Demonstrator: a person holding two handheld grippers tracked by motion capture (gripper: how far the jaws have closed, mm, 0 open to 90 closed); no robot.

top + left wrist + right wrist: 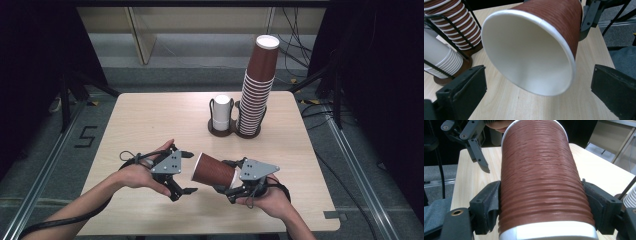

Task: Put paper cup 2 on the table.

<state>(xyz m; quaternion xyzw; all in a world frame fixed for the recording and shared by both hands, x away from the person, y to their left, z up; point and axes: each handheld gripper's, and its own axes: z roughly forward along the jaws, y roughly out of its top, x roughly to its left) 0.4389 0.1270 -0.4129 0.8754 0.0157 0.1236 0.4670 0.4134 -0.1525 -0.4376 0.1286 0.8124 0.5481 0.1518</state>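
Near the table's [150, 125] front edge, the right gripper [231, 181] clamps a brown cup [214, 170] sideways — mouth toward the left gripper [188, 172], whose jaws stand apart, likely to take the rim.

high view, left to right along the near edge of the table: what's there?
Left hand → left tongs, open → brown cup lying sideways, mouth toward the left tongs → right tongs clamped on the cup's base end → right hand.
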